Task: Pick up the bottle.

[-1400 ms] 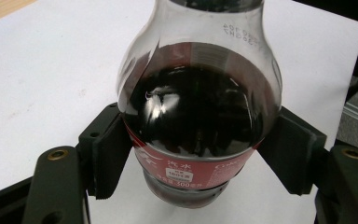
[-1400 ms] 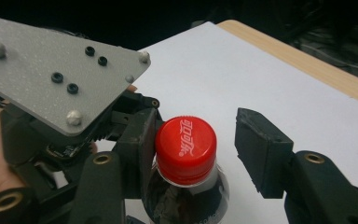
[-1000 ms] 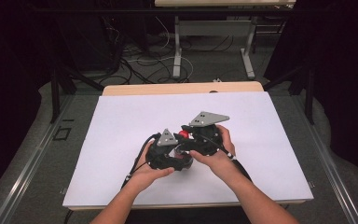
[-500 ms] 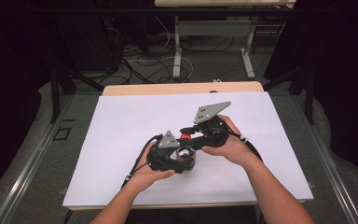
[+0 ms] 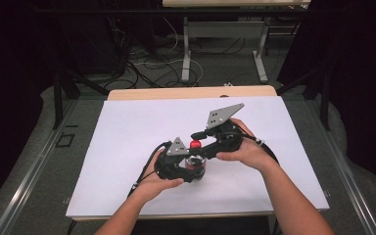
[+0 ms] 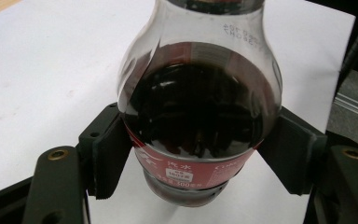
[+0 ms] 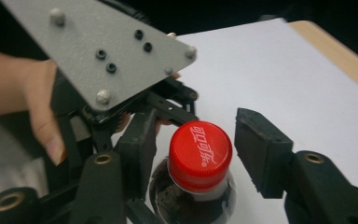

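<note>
The left tongs stay clamped on the clear plastic bottle of dark cola, upright on the white tabletop. The right tongs have just been opening: a second ago they gripped the bottle's red screw cap, which now sits between them untouched.

I see a clear bottle of dark brown drink with a red label lettered white, a red cap with white script above it, black jaws beside it, white sheet beneath.

high view overhead facing forward, gripper views close, sharing the bottle
</note>
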The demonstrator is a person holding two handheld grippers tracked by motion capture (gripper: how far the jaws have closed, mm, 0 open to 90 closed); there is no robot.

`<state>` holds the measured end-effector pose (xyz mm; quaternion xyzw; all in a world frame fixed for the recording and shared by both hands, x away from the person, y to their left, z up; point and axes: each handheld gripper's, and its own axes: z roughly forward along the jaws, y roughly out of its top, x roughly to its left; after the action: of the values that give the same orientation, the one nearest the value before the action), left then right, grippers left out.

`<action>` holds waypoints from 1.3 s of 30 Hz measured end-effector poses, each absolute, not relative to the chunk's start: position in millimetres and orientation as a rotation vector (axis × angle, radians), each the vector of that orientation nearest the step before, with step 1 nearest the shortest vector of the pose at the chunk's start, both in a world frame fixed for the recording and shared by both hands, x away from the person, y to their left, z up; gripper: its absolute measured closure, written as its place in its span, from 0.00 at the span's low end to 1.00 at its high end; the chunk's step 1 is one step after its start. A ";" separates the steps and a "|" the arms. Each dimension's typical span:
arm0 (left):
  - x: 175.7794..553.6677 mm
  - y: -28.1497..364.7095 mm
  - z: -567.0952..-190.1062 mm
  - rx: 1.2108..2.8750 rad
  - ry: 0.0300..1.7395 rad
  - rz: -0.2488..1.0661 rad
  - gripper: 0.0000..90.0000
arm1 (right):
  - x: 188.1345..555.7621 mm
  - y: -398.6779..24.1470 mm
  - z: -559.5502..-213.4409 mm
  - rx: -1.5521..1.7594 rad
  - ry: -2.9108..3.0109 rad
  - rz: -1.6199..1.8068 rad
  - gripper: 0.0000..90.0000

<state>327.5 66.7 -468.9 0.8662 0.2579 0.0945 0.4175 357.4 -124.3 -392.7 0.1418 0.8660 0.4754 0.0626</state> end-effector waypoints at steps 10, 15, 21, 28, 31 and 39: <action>330.6 72.5 -467.1 2.166 0.708 0.275 0.34 | 332.8 -112.8 -401.3 0.702 2.379 1.384 0.54; 328.2 69.5 -468.1 2.158 0.708 0.282 0.34 | 327.8 -104.9 -409.0 0.704 2.354 1.353 0.57; 326.7 66.5 -468.4 2.161 0.697 0.288 0.34 | 326.8 -101.6 -409.5 0.711 2.331 1.359 0.60; 324.5 64.0 -467.8 2.182 0.661 0.271 0.34 | 333.0 -102.3 -407.7 0.646 2.376 1.374 0.66; 324.2 64.2 -467.5 2.176 0.660 0.262 0.34 | 339.4 -105.3 -406.1 0.622 2.422 1.400 0.67; 324.1 65.5 -465.9 2.186 0.658 0.233 0.34 | 353.8 -113.0 -399.5 0.535 2.556 1.390 0.67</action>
<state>324.1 65.5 -465.9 0.8684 0.2615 0.0925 0.4109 353.8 -113.0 -399.5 0.1799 0.8604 0.4680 0.0914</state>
